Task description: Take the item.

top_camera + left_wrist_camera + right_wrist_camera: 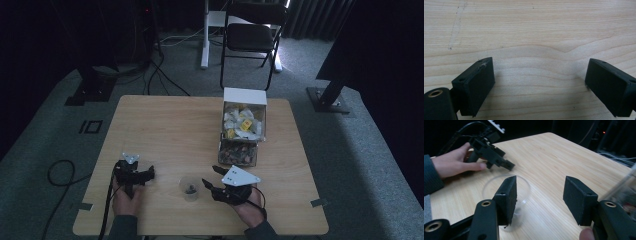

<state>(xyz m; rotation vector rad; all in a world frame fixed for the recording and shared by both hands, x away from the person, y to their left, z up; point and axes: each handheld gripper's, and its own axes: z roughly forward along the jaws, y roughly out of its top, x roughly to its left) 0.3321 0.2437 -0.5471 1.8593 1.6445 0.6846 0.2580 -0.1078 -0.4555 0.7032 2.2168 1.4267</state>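
The clear cup stands in the lower centre of the high view, on the table, with a small dark item inside. Just right of it the right claw is spread wide and empty; a careless sweep could tip the light cup. The left claw, lower left, also gapes wide over bare wood. The compartmented box sits upper right.
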